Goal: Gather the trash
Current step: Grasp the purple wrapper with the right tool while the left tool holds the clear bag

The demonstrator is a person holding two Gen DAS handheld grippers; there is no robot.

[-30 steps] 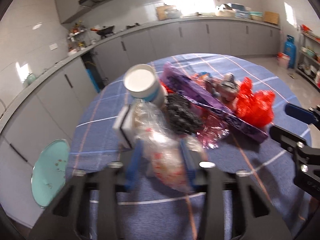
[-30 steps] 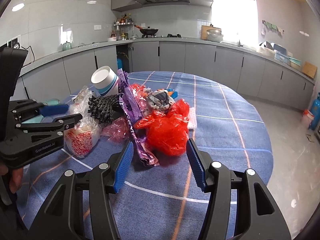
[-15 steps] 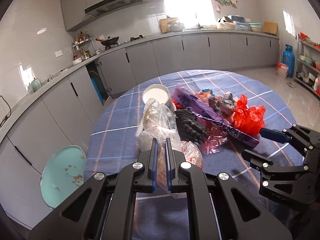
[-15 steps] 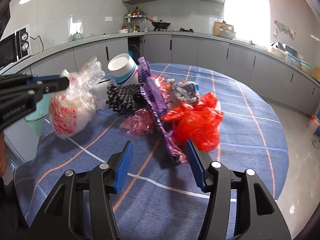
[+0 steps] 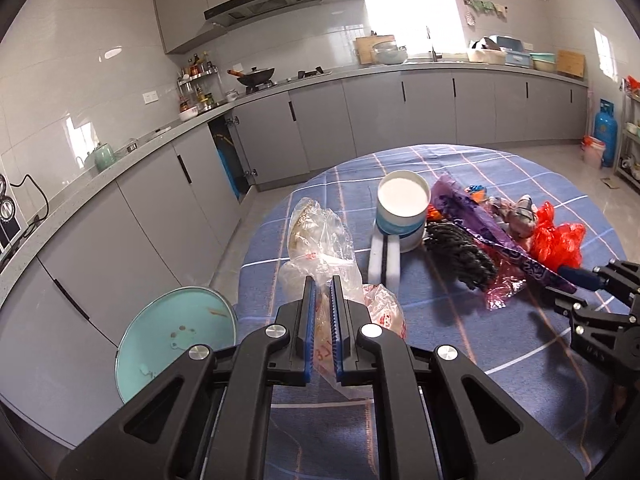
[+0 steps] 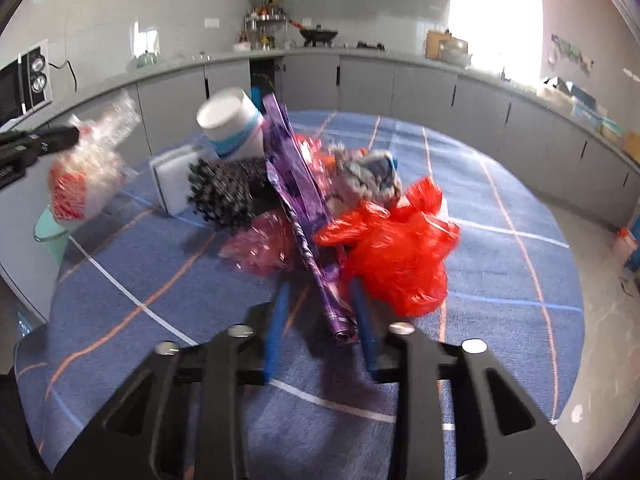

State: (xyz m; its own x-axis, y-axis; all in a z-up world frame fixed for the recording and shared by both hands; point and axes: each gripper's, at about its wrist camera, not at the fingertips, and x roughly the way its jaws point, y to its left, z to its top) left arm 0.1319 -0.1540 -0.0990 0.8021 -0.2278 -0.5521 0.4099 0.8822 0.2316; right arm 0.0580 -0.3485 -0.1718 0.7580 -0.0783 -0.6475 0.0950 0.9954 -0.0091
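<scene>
My left gripper (image 5: pixel 322 320) is shut on a clear plastic bag with red print (image 5: pixel 320 240), held up off the blue checked tablecloth (image 5: pixel 520 172); the right wrist view shows that bag (image 6: pixel 80 184) hanging at the left. My right gripper (image 6: pixel 320 320) is low over the cloth and its jaws are closing. The near end of a long purple wrapper (image 6: pixel 296 184) lies between the fingers with a gap still showing. A red plastic bag (image 6: pixel 396 252) touches the right finger's outer side.
The pile holds a tipped white cup with a blue band (image 5: pixel 402 208), a white sponge block (image 5: pixel 382 256), a black knobbly piece (image 5: pixel 460 252), pink cellophane (image 6: pixel 260 244) and a crumpled grey wrapper (image 6: pixel 372 172). A teal bin (image 5: pixel 176 340) stands below the table's left edge.
The left gripper shut on the clear bag, lifted it and drew it back from the pile. The right gripper moved forward onto the purple wrapper's end and its jaws narrowed.
</scene>
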